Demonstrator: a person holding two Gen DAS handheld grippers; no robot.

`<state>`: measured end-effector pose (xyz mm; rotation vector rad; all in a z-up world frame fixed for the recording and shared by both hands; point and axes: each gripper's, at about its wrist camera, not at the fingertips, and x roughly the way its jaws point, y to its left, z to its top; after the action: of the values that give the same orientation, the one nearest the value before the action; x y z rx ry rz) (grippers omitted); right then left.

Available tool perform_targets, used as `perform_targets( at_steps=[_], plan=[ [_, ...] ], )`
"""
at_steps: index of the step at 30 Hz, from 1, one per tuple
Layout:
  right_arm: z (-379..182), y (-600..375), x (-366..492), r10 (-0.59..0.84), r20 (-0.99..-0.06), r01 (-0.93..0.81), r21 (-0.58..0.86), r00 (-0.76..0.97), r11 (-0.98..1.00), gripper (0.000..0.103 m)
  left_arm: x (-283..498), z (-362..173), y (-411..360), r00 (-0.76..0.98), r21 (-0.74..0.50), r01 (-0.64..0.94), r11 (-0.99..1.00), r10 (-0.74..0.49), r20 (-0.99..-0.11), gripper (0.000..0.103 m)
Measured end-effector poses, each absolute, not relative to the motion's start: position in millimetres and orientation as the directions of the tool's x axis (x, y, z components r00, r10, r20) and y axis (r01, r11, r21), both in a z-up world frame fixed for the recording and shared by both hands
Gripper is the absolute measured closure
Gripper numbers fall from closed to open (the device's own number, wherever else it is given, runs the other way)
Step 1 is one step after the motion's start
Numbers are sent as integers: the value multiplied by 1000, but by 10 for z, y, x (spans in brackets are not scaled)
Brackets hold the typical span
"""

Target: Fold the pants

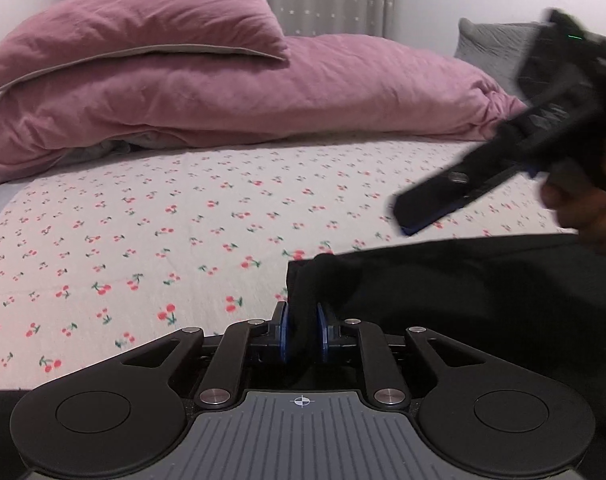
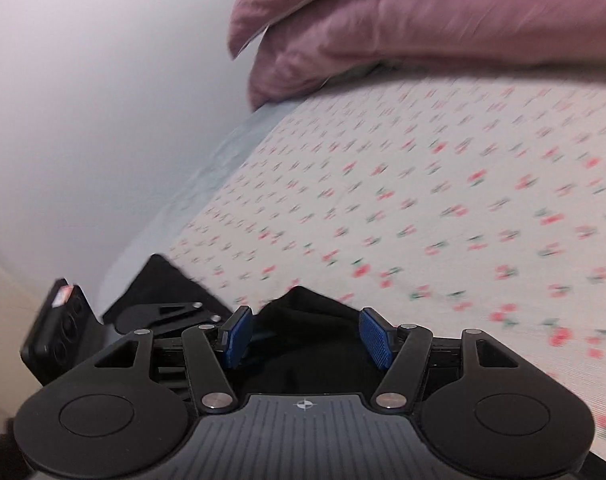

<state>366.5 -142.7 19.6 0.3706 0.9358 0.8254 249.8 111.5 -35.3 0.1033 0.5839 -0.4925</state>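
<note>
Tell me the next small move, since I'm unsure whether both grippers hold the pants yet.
Probably close the right gripper on the pants. The left gripper already pinches a fold of the black cloth between its pads, while the right one's blue pads stand apart with cloth between them, not pressing it. With both ends held, the fold could begin.

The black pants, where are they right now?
In the left wrist view the black pants lie at the lower right on the cherry-print sheet, one corner between the left gripper pads.
</note>
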Motion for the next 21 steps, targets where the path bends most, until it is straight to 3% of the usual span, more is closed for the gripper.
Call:
perform_targets(
  at_steps=[10, 14, 19, 21],
  plan=[
    [178, -1093, 3835, 817, -530, -486, 665, 230, 568, 43, 2415, -364, 1119, 727, -22, 487, 873, -419, -543, 87],
    [127, -964, 3909, 791, -585, -456, 663, 179, 593, 46, 2393, -342, 1152, 727, -23, 493, 870, -426, -539, 83],
    [1, -914, 4008, 758, -639, -364, 679, 134, 637, 55, 2183, -213, 1329, 749, 71, 485, 872, -372, -548, 75],
    [8, -846, 4046, 763, -631, -361, 685, 139, 633, 70, 2073, -204, 1488, 763, 94, 463, 882, -342, -549, 67]
  ],
)
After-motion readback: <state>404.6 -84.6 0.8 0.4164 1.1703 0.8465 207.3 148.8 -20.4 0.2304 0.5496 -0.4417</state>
